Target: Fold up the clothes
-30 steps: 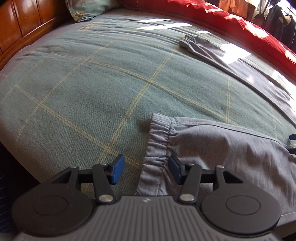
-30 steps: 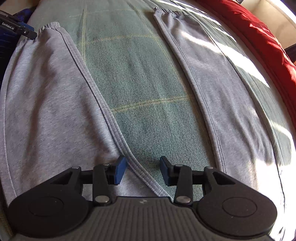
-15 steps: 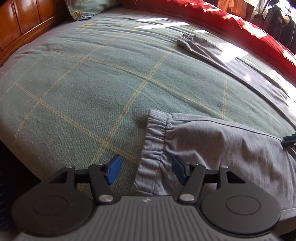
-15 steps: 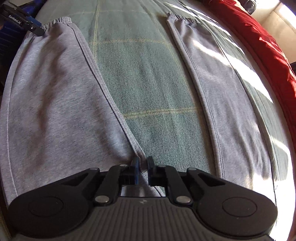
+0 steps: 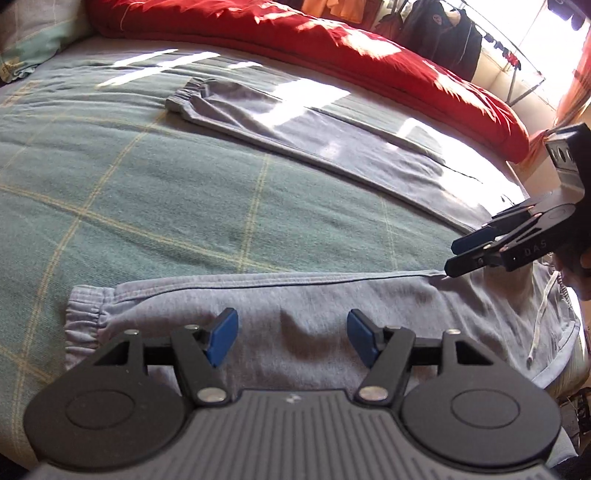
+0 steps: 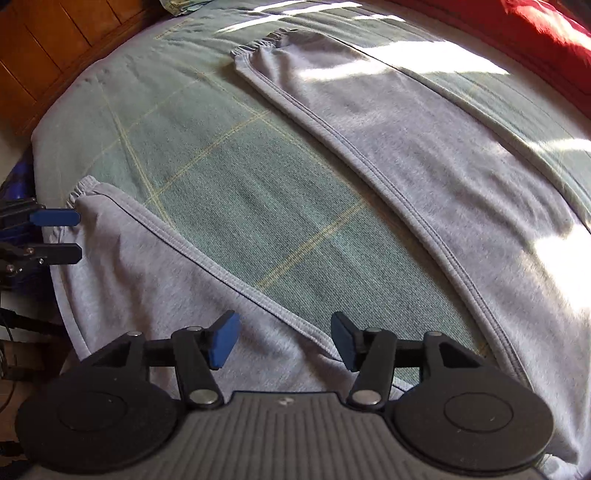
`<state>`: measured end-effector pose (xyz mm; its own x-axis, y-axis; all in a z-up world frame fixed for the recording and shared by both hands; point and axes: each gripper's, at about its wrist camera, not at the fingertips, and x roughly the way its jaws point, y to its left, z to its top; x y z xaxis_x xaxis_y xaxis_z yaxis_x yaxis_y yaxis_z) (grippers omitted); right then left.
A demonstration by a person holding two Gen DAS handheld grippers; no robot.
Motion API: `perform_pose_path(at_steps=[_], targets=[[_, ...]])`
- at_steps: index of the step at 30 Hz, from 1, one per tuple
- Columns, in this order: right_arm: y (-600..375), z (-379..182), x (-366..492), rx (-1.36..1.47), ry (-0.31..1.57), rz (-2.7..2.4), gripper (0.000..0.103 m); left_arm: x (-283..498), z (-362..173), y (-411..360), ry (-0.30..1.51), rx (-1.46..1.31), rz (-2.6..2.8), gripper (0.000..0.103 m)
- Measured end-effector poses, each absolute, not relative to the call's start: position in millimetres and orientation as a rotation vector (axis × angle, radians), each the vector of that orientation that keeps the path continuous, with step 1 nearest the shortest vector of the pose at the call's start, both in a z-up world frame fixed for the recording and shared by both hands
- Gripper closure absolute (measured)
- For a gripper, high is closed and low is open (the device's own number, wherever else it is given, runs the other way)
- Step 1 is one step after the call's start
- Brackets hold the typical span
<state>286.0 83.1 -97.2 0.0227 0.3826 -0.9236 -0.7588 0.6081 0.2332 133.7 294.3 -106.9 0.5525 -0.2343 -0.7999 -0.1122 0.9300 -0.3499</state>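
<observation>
Sunlit green bedspread (image 5: 155, 206), grey joggers (image 5: 314, 302) splayed: right tongs (image 6: 282, 341) spring open again off the seam, left tongs (image 5: 291, 338) gaping above the near leg; fold pending.

A home bedroom: bed (image 5: 155, 192), red duvet (image 5: 332, 48), wooden headboard (image 6: 48, 55), hanging clothes (image 5: 443, 33)

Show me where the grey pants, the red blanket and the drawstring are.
pants (image 6: 424, 155): right wrist view, middle of the far leg.
red blanket (image 5: 332, 48): left wrist view, sunlit top fold.
drawstring (image 5: 541, 314): left wrist view, white cord hanging near the waist.
</observation>
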Motion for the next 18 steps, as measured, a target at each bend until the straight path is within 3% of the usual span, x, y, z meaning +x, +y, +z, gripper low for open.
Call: perform_pose_path(at_steps=[2,4,11,18], targets=[[78,-95,286,-0.338,1.277,0.902,0.04,139,-129,305,1.023,-0.452,-0.04,0.038],[72,-93,284,-0.327,1.275,0.878,0.038,127,-134,323,0.99,-0.511,-0.025,0.046],[31,-96,288,-0.286,1.282,0.765,0.035,88,-118,358,1.014,-0.502,0.135,0.046],[12,-93,282,-0.123,1.316,0.72,0.032,84,-86,295,0.961,-0.416,-0.038,0.033]])
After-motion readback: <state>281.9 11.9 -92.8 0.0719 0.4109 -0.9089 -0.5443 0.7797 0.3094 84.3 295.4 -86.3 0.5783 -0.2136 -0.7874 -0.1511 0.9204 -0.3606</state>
